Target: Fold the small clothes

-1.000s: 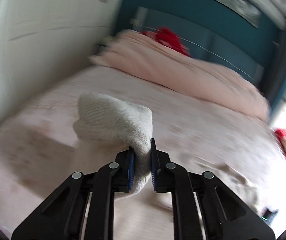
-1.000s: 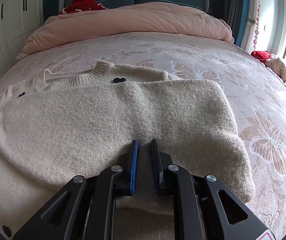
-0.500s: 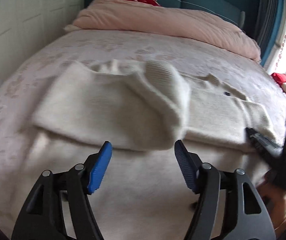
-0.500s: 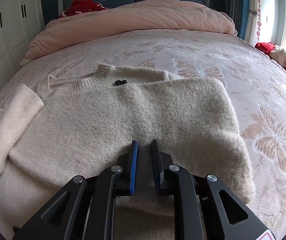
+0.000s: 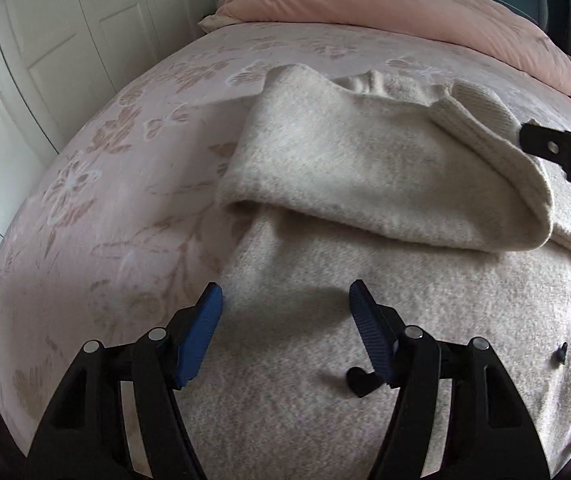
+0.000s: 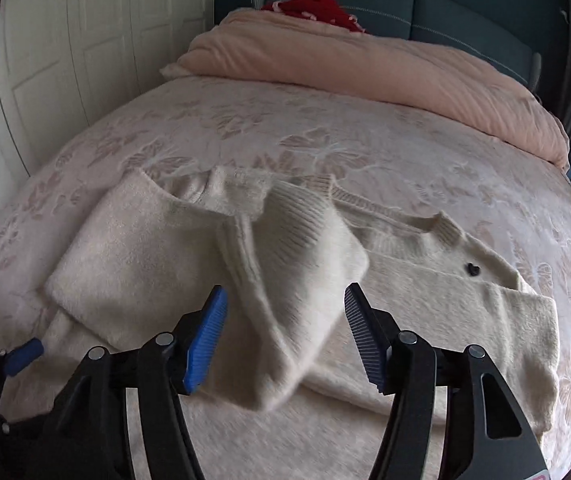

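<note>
While the cream sweater (image 6: 425,320) lies on the pink bedspread (image 6: 325,136) with both sleeves folded over, the left gripper (image 5: 285,312) hovers over it, released. The right gripper (image 6: 285,312) is opening, its jaws empty.

A fluffy cream knitted sweater (image 6: 189,264) lies flat in the middle of the frame. Both sleeves are folded in over its body. One ribbed cuff lies across the middle. The ribbed neck points to the upper right. Small black heart shapes (image 6: 473,269) dot it.
</note>
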The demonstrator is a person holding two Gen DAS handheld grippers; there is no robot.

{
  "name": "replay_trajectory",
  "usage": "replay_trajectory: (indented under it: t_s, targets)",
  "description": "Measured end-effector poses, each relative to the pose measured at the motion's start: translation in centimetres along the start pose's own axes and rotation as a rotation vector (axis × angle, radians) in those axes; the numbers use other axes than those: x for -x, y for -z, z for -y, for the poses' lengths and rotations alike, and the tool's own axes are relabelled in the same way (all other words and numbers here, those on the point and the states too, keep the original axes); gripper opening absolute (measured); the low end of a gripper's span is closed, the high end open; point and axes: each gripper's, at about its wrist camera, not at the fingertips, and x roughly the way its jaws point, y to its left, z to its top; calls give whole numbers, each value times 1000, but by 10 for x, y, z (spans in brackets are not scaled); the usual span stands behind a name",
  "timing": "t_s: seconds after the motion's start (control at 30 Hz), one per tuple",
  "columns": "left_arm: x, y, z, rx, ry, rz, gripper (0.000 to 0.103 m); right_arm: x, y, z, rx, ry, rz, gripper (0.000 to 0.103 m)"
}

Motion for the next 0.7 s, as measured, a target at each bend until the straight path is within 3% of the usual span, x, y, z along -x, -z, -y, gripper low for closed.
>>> replay_trajectory:
  t_s: [0.23,0.4,0.43,0.5,0.57,0.7]
  targets:
    - [-6,1,-14,29,19,-2,64,-39,-4,-4,-39,51,-116,59]
    - [-9,0,-15,31,22,-2,65,-45,2,-2,-53,45,-125,59]
    - [-9,0,-15,33,24,-3,65,-44,2,-2,-53,42,-123,55]
    - [-10,-1,-15,34,23,-2,65,-45,2,-2,-56,40,-124,33]
    - [-10,-2,-15,32,20,1,65,-43,0,0,-69,24,-126,18]
    - [-13,-18,-15,30,5,28,64,-15,-16,28,-184,-62,-42,13]
